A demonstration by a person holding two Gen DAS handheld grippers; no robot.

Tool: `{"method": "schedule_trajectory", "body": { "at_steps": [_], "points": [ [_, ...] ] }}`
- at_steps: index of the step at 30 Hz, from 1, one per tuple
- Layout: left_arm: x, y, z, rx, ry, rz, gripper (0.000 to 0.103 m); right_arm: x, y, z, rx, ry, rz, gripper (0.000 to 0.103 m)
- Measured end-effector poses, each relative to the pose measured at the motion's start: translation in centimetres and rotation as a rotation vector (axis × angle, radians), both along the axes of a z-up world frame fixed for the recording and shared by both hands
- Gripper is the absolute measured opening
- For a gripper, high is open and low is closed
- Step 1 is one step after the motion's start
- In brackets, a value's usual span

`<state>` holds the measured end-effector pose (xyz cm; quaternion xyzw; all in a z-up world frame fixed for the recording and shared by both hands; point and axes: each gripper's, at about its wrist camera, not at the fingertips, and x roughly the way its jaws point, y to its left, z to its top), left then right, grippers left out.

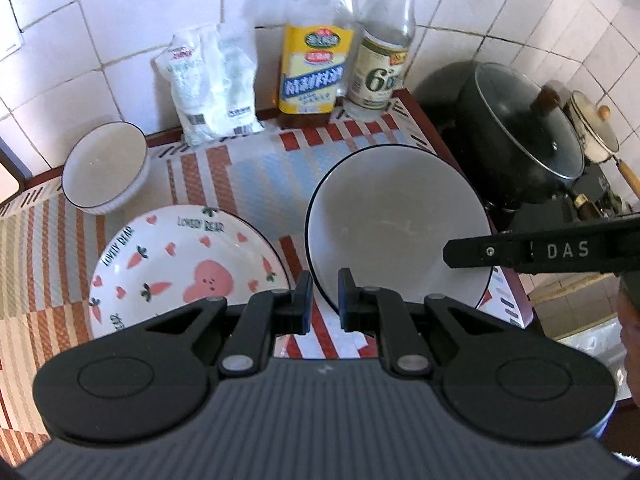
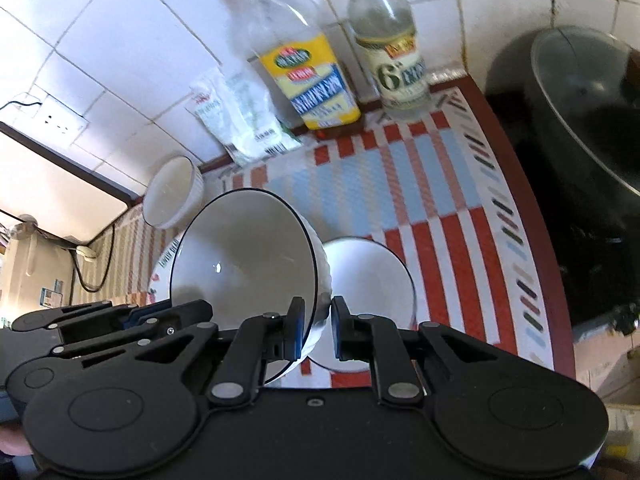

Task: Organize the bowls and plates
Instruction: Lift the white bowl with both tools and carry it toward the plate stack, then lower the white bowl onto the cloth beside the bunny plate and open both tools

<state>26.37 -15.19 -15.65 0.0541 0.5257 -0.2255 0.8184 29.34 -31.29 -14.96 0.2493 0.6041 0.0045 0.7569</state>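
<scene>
A large white bowl (image 1: 400, 224) with a dark rim hangs tilted over the striped mat (image 1: 260, 172). My left gripper (image 1: 325, 300) is shut on its near rim. My right gripper (image 2: 316, 320) is shut on the same bowl (image 2: 244, 260) at the opposite rim, and one of its fingers (image 1: 480, 252) shows over the bowl's right side. Behind the held bowl, another white bowl (image 2: 368, 280) sits on the mat. A carrot-and-bear plate (image 1: 180, 268) lies to the left, partly hidden by the bowl in the right wrist view. A small ribbed white bowl (image 1: 104, 168) stands at the back left.
Against the tiled wall stand a yellow-labelled bottle (image 1: 316, 68), a clear bottle (image 1: 384, 64) and a white bag (image 1: 212, 80). Beyond the table's right edge sit a black pot with a glass lid (image 1: 520, 136) and a cream pot (image 1: 592, 128).
</scene>
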Motion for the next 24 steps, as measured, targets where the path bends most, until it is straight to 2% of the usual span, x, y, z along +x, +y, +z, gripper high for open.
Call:
{"method": "schedule_trajectory", "body": {
  "at_steps": [6,11,17,21,24],
  "points": [
    [-1.3,-1.3,-0.9,0.047,0.008,-0.005,0.011,-1.1,-0.3,-0.3,-0.016,0.011,0.011,0.018],
    [-1.9,-1.7,-1.9,0.038,0.032,0.015,0.011,-1.6,-0.8,-0.5,-0.033,0.018,0.016,0.018],
    [-1.9,-1.9,-4.8,0.013,0.1,0.083,0.011,-1.5,-1.3,-1.8,-0.059,0.046,0.009,0.018],
    [-1.7,-2.4,-6.6,0.034,0.104,0.098,0.011,-1.0,-1.4,-3.2,-0.077,0.058,0.016,0.018],
    [-1.3,-2.7,-7.5,0.048,0.111,0.107,0.011,-0.6,-0.8,-3.9,-0.128,0.06,0.057,0.018]
  ]
}}
